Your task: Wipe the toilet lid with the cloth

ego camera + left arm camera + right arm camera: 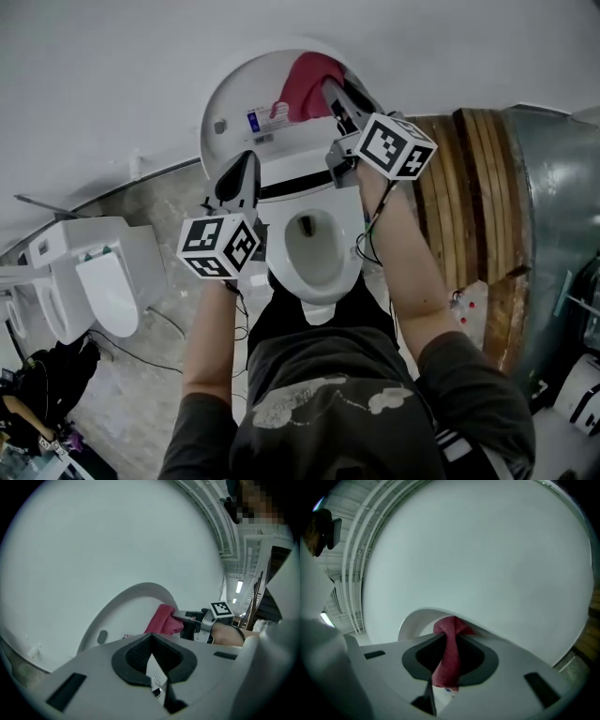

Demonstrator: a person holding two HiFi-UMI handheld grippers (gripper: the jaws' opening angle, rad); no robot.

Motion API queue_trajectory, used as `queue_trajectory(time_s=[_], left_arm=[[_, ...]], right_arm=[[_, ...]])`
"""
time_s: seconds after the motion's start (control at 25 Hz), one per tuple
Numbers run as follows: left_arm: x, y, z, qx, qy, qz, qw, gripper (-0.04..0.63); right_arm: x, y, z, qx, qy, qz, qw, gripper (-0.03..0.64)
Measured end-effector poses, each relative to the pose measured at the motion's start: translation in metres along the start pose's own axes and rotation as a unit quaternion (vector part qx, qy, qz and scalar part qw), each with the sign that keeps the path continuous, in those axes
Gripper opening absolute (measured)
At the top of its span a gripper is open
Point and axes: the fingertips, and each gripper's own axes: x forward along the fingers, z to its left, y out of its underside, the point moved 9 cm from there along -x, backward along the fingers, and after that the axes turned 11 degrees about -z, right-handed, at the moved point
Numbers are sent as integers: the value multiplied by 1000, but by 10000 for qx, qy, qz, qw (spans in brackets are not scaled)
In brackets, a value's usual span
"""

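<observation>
Since the cloth [302, 82] is just a small red rag, it'll handle like any rag: weighs next to nothing, floppy, bunches up wherever you pinch it, nothing to break. The right claw [332, 89] is clamped on it. In the right gripper view a strip of it runs straight down between the jaws and the rest bulges out past the tips as a wad. That wad sits against the inner face of the toilet lid [234, 108], which is tipped up toward the wall, near the lid's upper right as the head view shows it.

The left claw [247, 161] has its jaws together with nothing in them, down by the lower left part of the lid and well apart from the cloth. Can't tell if it touches the lid.

My take on handling: the lid looks like smooth glossy plastic, so the rag should slide easily. A soft wad only wipes where it's pressed though, so the push has to go through the bunch ahead of the tips, not the hard jaws. The grip spot looks fine to me, a fold with plenty of fabric sticking out front. Main worry is the rag dragging out of the pinch if it catches on the label [267, 117] or the lid's rim.
</observation>
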Motion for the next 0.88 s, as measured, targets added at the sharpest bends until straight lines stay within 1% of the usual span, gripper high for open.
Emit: queue_trajectory(time_s=[0.2,0.28,0.4,0.52,0.64,0.76,0.88], left_arm=[[21,14,-17,-21,20,26,10000,6],[26,18,-16,-83,-5,22,10000,6],[27,15,0,-217,-142,-94,9996,8],[23,2,20,-135,-314,-270,9991,6],[11,-5,39,-138,-479,-403,9979,6],[-3,-4,52,-76,-650,-418,9970,6],[-18,-1,67,-90,-740,-361,9966,6]], right_arm=[[-16,11,-32,155,242,214,9994,67],[-19,18,-34,161,226,349,9990,67],[-17,34,-21,85,-52,653,9978,67],[-10,56,5,50,-449,907,9949,67],[2,87,37,74,-824,1172,9897,67],[16,114,62,52,-1153,1414,9832,67],[30,135,81,-17,-1332,1551,9789,67]])
